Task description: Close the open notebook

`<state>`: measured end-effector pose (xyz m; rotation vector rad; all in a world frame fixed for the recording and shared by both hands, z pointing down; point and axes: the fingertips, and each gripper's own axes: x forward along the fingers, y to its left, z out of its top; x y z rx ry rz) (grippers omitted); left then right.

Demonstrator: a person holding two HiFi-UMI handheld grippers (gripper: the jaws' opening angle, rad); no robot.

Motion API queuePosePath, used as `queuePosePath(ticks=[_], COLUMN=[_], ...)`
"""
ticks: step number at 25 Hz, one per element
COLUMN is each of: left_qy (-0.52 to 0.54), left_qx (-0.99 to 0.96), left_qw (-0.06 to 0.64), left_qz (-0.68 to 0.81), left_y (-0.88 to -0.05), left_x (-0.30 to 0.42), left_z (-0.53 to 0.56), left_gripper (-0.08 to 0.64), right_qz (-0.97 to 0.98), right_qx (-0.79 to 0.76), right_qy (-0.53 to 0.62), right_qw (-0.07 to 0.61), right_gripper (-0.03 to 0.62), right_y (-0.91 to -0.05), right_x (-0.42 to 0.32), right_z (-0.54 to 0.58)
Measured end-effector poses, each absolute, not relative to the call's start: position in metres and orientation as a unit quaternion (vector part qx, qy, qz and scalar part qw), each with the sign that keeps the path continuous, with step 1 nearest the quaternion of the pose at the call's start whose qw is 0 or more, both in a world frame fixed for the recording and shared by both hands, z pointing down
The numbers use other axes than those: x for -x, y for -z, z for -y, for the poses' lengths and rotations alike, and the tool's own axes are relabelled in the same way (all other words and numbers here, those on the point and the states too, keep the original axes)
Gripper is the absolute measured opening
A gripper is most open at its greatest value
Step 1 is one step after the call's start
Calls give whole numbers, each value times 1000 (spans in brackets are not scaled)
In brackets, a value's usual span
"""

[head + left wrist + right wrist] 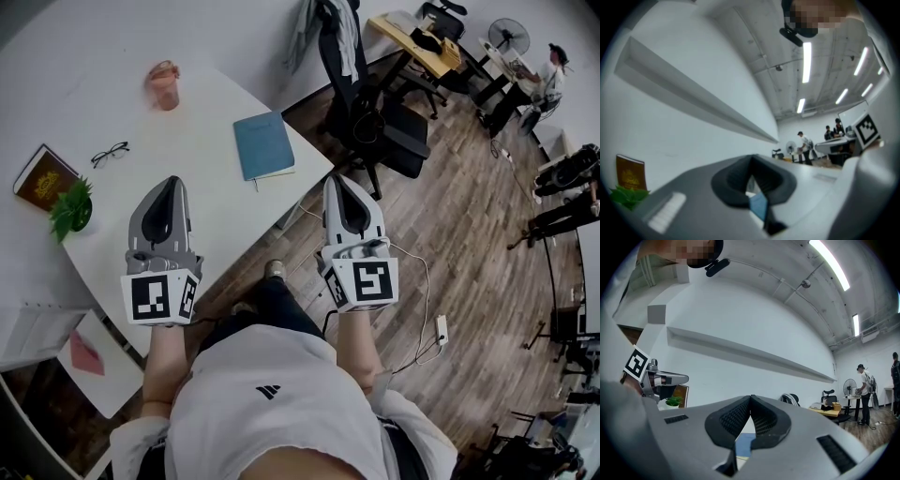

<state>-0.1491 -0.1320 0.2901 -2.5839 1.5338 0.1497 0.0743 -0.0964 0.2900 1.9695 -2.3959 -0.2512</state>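
The blue notebook [263, 145] lies closed and flat on the white table [202, 112], near its right edge. My left gripper [172, 181] hovers over the table's front part, short of the notebook and to its left, jaws shut with nothing in them. My right gripper [337, 178] hangs just off the table's corner, right of the notebook, its jaws meeting at the tip and empty. In the left gripper view the left gripper [751, 158] shows the notebook [758, 206] as a blue patch below its tips. In the right gripper view the right gripper [750, 397] also has the notebook [744, 442] below it.
On the table stand a pink cup [163, 84], black glasses [110, 153], a brown book [43, 178] and a small green plant [72, 210]. A black office chair [375, 122] draped with clothes stands beyond the table's corner. A power strip [441, 329] lies on the wooden floor.
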Motion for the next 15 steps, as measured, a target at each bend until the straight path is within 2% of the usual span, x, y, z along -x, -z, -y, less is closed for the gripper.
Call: queuePosePath(ticks=[15], left_qy=[-39], left_qx=[864], left_qw=[55], left_qz=[-499], left_y=[-301], left_x=[139], left_z=[138], left_gripper=[9], right_qz=[771], right_qx=[-632], right_qy=[78], right_qw=[19], right_gripper=[-9], right_y=[-293], right_x=[-73], right_z=[106])
